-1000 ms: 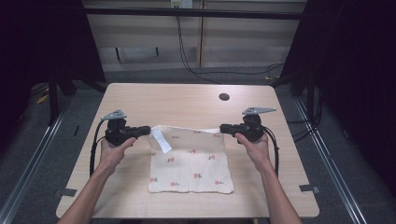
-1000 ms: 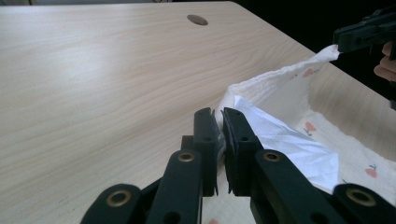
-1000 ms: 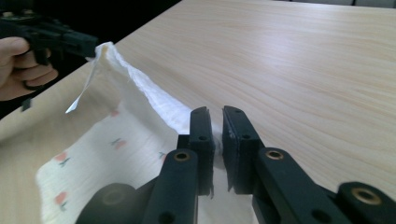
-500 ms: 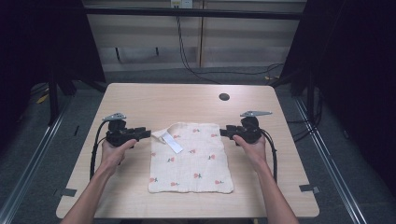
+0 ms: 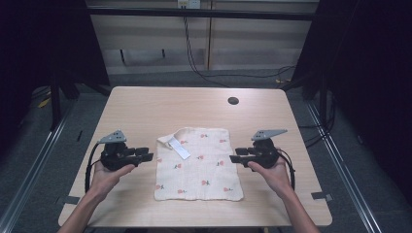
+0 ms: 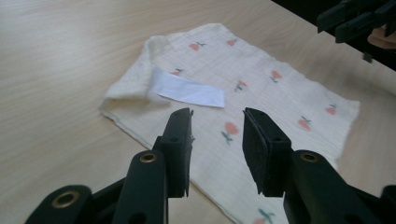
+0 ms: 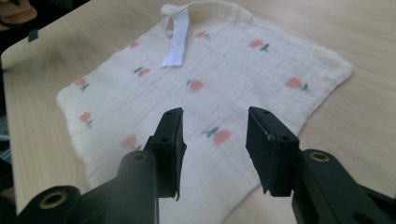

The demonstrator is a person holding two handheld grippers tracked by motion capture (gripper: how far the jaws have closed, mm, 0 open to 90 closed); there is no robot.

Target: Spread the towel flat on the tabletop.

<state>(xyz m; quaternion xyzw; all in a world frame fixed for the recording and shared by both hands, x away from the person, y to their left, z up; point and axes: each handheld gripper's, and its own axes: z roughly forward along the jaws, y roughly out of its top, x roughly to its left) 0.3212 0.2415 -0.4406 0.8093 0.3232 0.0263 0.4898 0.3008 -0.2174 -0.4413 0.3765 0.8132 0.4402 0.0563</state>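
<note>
Lying flat on the tabletop [image 5: 145, 104], the cloth [image 5: 199, 165] is resting between the released left tool [image 5: 145, 157] and right tool [image 5: 235, 158], whose jaws, empty after just opening then closing slightly, are flanking it for regrasping.

Your left tool [image 5: 145, 157] and right tool [image 5: 236, 158] point inward at each other; jaws apart after a slight closing, nothing between them.

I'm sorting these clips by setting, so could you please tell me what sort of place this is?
Probably a lab or recording studio, not a home: a bare wooden table stands between black curtains, with cables on the floor behind it and metal rails alongside. Only a cloth lies on it.
</note>
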